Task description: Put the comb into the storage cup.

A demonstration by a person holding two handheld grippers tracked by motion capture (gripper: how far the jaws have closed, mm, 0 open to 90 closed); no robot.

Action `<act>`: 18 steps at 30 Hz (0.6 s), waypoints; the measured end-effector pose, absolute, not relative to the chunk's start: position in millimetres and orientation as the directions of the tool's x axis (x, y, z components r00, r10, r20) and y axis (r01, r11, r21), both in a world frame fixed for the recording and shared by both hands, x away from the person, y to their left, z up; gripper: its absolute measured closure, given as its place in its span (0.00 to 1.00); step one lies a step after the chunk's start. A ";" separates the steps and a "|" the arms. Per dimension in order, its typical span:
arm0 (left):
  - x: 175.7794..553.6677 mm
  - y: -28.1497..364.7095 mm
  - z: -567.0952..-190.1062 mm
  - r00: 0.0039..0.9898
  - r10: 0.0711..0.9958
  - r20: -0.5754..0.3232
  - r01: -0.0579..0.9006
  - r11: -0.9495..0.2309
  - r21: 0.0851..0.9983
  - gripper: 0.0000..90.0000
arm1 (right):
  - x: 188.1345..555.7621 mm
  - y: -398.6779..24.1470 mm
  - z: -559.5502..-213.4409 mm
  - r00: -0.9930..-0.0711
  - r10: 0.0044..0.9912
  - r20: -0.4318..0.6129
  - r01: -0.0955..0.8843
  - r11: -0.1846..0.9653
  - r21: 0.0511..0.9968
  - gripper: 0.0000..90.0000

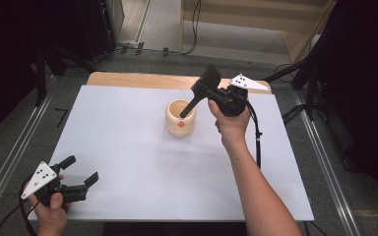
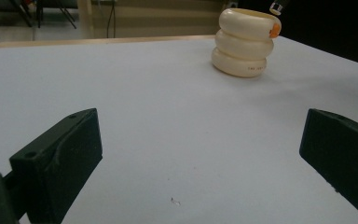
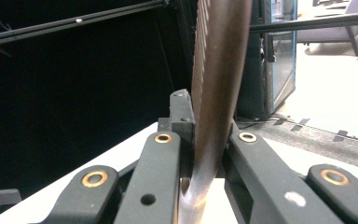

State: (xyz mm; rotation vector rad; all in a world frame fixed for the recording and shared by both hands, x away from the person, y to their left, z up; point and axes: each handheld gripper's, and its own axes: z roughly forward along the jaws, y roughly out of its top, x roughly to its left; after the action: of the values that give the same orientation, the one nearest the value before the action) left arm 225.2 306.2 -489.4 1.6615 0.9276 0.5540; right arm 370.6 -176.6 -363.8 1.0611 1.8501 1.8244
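Right gripper (image 1: pixel 215 96), seen from the high view, clamps a black spatula (image 1: pixel 203 87) whose handle dips into the cream ribbed cup (image 1: pixel 180 119) at mid-table; the left gripper (image 1: pixel 81 173) rests near the table's front corner, jaws spread and empty. Left gripper view: wide-apart jaws, cup (image 2: pixel 244 43) far off. Right gripper view: jaws pinch the spatula (image 3: pixel 214 93) blade.
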 end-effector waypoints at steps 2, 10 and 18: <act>225.3 306.2 -489.5 0.584 0.805 -0.102 0.293 -0.093 0.952 0.00 | 372.2 -176.8 -364.6 -0.663 0.698 0.271 0.278 -0.108 0.955 0.93; 225.2 306.0 -489.3 0.586 0.804 -0.100 0.292 -0.095 0.952 0.00 | 379.3 -176.1 -367.7 -0.654 0.707 0.271 0.278 -0.108 0.954 0.93; 225.1 305.3 -489.3 0.589 0.803 -0.095 0.293 -0.102 0.951 0.00 | 385.1 -173.8 -373.0 -0.642 0.720 0.265 0.284 -0.098 0.954 0.93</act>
State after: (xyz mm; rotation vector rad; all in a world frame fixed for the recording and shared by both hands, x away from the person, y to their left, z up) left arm 225.1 305.3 -489.3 1.6711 0.9220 0.5538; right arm 385.1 -173.8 -373.0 1.0972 1.8421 1.7939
